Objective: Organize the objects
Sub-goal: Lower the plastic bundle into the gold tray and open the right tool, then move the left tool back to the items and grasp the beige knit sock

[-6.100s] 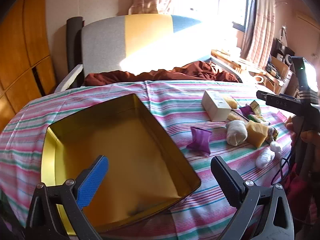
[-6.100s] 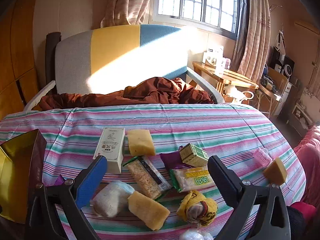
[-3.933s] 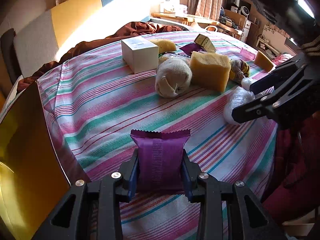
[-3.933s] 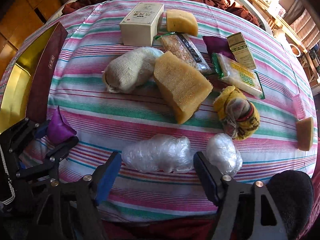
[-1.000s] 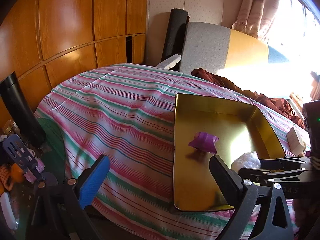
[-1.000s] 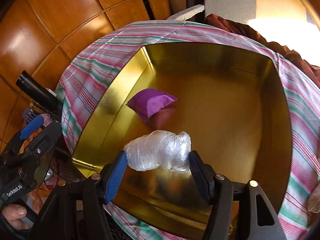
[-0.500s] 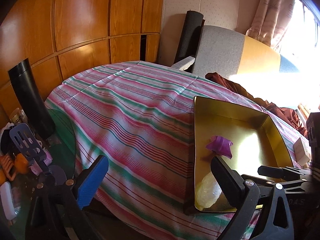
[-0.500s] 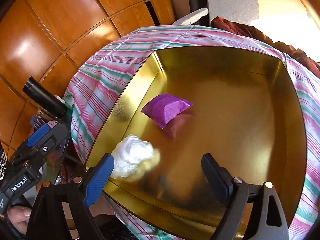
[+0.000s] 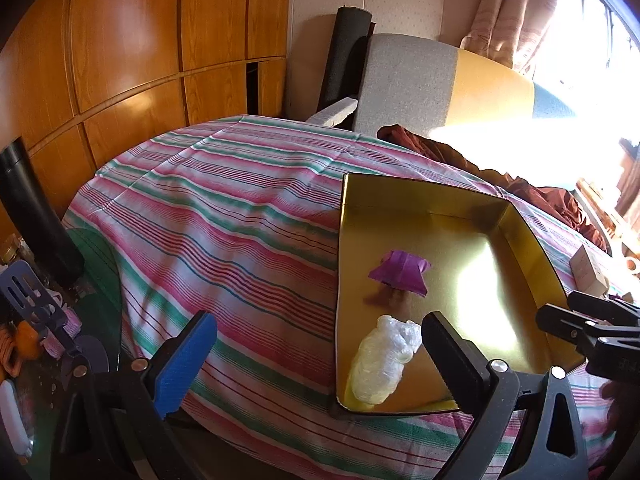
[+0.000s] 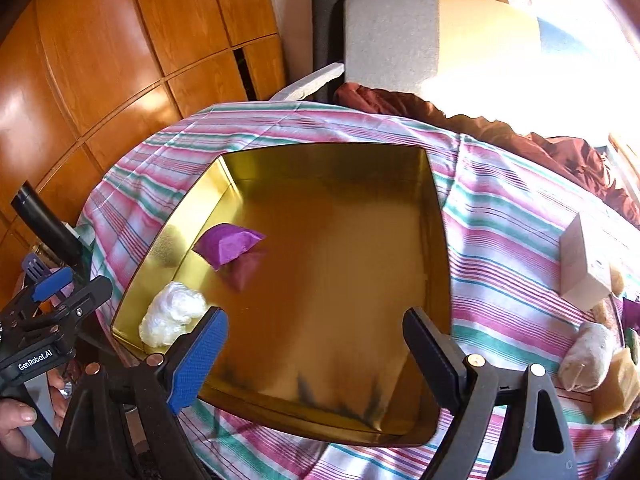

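From the left wrist view, the left gripper [image 9: 316, 354] stands wide and empty off the table's edge, and the clear plastic-wrapped bundle [image 9: 380, 362] that hung in the other tongs a second ago now lies in the near corner of the gold tin [image 9: 532, 240], just short of the purple packet [image 9: 402, 272]. From the right wrist view, the right gripper [image 10: 314, 354] gapes wide above the tin (two items filed, then), while a white box [image 10: 584, 268] and what looks like a cloth bundle [image 10: 590, 354] wait on the striped tablecloth [image 10: 500, 216]. Wood panelling and a sunlit chair stand behind.
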